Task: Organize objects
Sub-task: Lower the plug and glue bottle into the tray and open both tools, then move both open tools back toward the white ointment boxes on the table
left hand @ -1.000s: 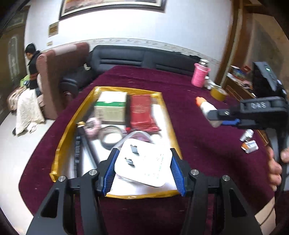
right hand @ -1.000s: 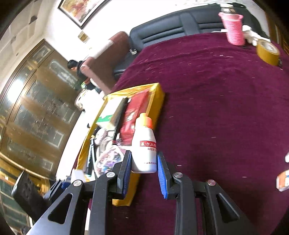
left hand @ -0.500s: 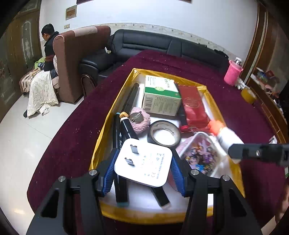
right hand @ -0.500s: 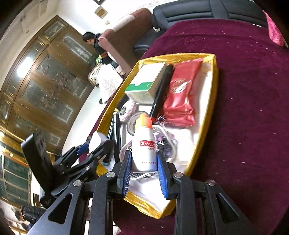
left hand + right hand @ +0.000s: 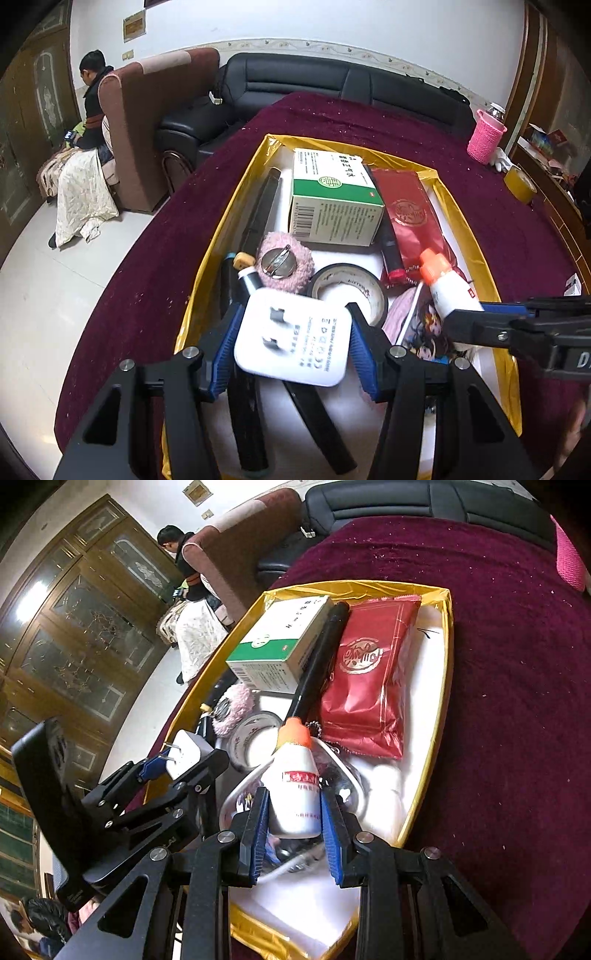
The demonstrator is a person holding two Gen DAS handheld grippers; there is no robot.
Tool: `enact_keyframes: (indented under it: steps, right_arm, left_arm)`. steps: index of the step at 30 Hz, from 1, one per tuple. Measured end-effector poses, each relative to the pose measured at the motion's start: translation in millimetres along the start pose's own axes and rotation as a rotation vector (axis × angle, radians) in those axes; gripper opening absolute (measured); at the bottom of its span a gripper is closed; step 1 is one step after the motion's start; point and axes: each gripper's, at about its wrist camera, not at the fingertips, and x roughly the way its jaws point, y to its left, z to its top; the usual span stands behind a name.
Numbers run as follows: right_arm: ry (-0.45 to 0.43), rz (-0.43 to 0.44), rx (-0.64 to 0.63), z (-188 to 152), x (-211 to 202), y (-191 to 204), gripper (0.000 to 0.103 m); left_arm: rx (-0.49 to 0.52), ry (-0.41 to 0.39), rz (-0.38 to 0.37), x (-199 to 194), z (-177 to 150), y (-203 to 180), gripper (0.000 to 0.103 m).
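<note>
My left gripper (image 5: 291, 343) is shut on a white plug adapter (image 5: 293, 338), held over the near end of the gold-rimmed box (image 5: 236, 206). My right gripper (image 5: 293, 814) is shut on a white glue bottle (image 5: 295, 794) with an orange cap, also above the box (image 5: 445, 686). In the left wrist view the glue bottle (image 5: 448, 288) and the right gripper come in from the right. In the right wrist view the plug adapter (image 5: 184, 755) and left gripper (image 5: 168, 766) sit at the left.
The box holds a green-and-white carton (image 5: 332, 199), a red packet (image 5: 410, 218), a tape roll (image 5: 347, 291), a pink fuzzy ball (image 5: 282, 264), black pens (image 5: 258, 218) and a picture tin (image 5: 424, 325). On the maroon cloth stand a pink cup (image 5: 485, 136) and yellow tape (image 5: 519, 184). A person sits far left.
Both grippers have moved forward and down over the box with their loads. The right gripper has come from beside the box to above its near part, close to the left gripper.
</note>
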Motion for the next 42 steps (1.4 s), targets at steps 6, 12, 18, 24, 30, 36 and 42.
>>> enact_keyframes:
  steps: [6, 12, 18, 24, 30, 36, 42]
  right_arm:
    - [-0.016, -0.005, 0.012, 14.2, 3.2, -2.5, 0.031]
    - [-0.003, 0.031, 0.009, 24.8, 9.0, 3.0, 0.031]
    - [0.023, 0.072, 0.000, 28.1, 17.7, 12.5, 0.032]
    - [0.067, 0.112, -0.018, 19.3, 20.7, 26.2, 0.033]
    - [0.158, 0.197, -0.013, 7.3, 26.1, 36.5, 0.050]
    - [0.156, 0.209, -0.043, -12.1, 7.2, 33.0, 0.060]
    - [-0.050, 0.159, 0.066, -34.2, -74.4, -37.9, 0.080]
  left_arm:
    - [0.007, 0.004, -0.010, 2.4, 8.6, -3.0, 0.063]
    - [-0.097, -0.070, -0.066, -27.3, 9.7, 17.4, 0.076]
    - [-0.192, -0.159, -0.069, -61.8, 5.8, 43.1, 0.081]
    - [-0.233, -0.189, -0.064, -74.0, 4.3, 55.1, 0.082]
    - [-0.224, -0.188, -0.072, -78.7, 2.3, 50.6, 0.086]
    - [-0.201, -0.191, -0.091, -88.4, 0.6, 37.7, 0.091]
    - [-0.140, -0.171, -0.164, -91.9, 3.8, 3.3, 0.093]
